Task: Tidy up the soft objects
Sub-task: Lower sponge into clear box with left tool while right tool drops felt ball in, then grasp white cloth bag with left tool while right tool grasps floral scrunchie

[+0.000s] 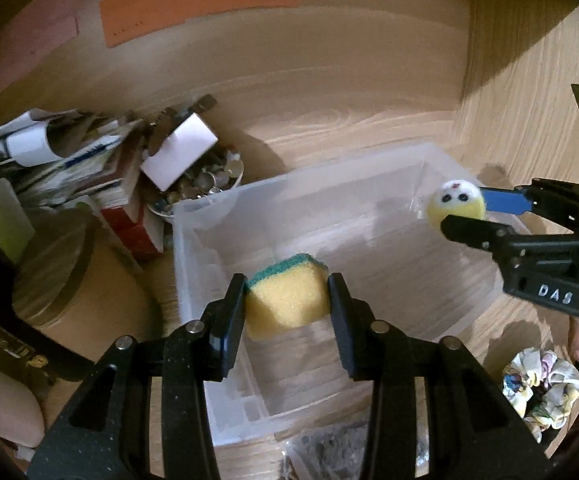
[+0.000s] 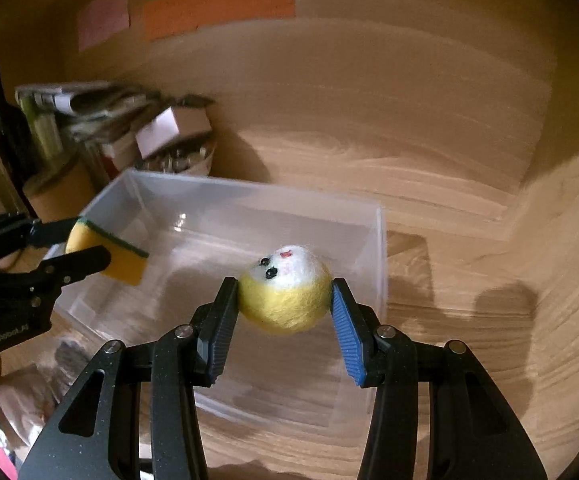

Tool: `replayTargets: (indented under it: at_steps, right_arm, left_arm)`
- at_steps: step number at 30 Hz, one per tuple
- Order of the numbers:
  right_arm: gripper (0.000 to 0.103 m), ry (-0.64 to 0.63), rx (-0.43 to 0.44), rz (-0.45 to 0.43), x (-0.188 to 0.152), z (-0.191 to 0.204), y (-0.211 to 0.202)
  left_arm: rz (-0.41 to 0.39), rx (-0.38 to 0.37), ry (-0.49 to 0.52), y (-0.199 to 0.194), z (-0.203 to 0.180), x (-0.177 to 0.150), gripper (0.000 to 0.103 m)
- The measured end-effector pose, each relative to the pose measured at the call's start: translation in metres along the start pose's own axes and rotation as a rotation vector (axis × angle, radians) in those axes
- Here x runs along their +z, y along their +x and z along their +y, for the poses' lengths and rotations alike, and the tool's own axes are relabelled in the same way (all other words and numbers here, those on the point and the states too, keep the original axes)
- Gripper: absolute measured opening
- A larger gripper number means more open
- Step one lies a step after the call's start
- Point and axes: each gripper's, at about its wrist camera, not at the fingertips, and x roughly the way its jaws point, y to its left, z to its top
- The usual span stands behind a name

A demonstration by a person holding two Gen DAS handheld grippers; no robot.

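My left gripper (image 1: 287, 300) is shut on a yellow sponge with a green scouring side (image 1: 285, 294) and holds it above the clear plastic bin (image 1: 193, 216). My right gripper (image 2: 285, 300) is shut on a yellow and white felt ball with a face (image 2: 283, 290), held over the bin's (image 2: 373, 240) right part. In the left wrist view the right gripper (image 1: 455, 210) with the ball (image 1: 455, 202) is at the bin's far right corner. In the right wrist view the left gripper (image 2: 89, 246) holds the sponge (image 2: 107, 254) over the bin's left rim.
A floral scrunchie (image 1: 541, 388) lies on the wooden surface right of the bin. A pile of papers (image 1: 49, 160), a bowl of small metal items (image 1: 205, 188), a white box (image 1: 177, 152) and a round box (image 1: 49, 276) crowd the left. A dark bottle (image 2: 3, 120) stands far left.
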Motion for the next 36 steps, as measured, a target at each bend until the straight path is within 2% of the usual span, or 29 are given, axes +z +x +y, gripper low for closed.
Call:
replayTargets:
  at_steps: [5,7,8,11,12,16,18,20,23,28,32,36]
  right_arm:
    - [0.044,-0.02,0.004,0.04,-0.001,0.003,0.012]
    - [0.044,-0.024,0.006,0.045,-0.002,0.004,0.014]
    - [0.045,-0.028,0.005,0.049,-0.003,0.005,0.014]
    - [0.058,-0.036,0.004,0.04,-0.004,0.006,0.013]
    - [0.065,-0.036,0.002,0.032,-0.005,0.006,0.011]
    - [0.073,-0.032,-0.004,-0.015,-0.006,0.006,-0.005]
    - [0.079,-0.029,-0.001,-0.045,-0.007,0.005,-0.017]
    - [0.084,-0.028,-0.003,-0.083,-0.007,0.007,-0.029]
    - [0.086,-0.028,0.008,-0.142,-0.011,0.009,-0.054]
    - [0.102,-0.011,0.031,-0.225,-0.025,0.015,-0.09]
    - [0.103,-0.021,0.036,-0.273,-0.042,0.021,-0.109]
    - [0.103,-0.026,0.036,-0.285,-0.058,0.027,-0.117]
  left_arm:
    - [0.033,0.006,0.007,0.009,-0.001,0.002,0.045]
    - [0.037,0.009,0.004,0.008,-0.001,0.002,0.051]
    - [0.031,0.015,0.0,0.006,0.0,0.002,0.057]
    - [0.004,0.026,-0.016,-0.001,0.002,0.003,0.067]
    - [-0.003,0.025,-0.022,-0.006,0.002,0.003,0.07]
    - [-0.041,0.019,-0.032,-0.024,0.005,0.004,0.082]
    - [-0.078,0.029,-0.027,-0.037,0.004,0.003,0.095]
    - [-0.128,0.045,-0.02,-0.054,0.002,-0.001,0.1]
    - [-0.185,0.056,-0.016,-0.078,-0.001,-0.009,0.102]
    - [-0.227,0.025,-0.026,-0.106,-0.003,-0.029,0.103]
    - [-0.237,0.021,-0.041,-0.116,-0.004,-0.05,0.103]
    - [-0.224,0.025,-0.052,-0.121,-0.006,-0.073,0.103]
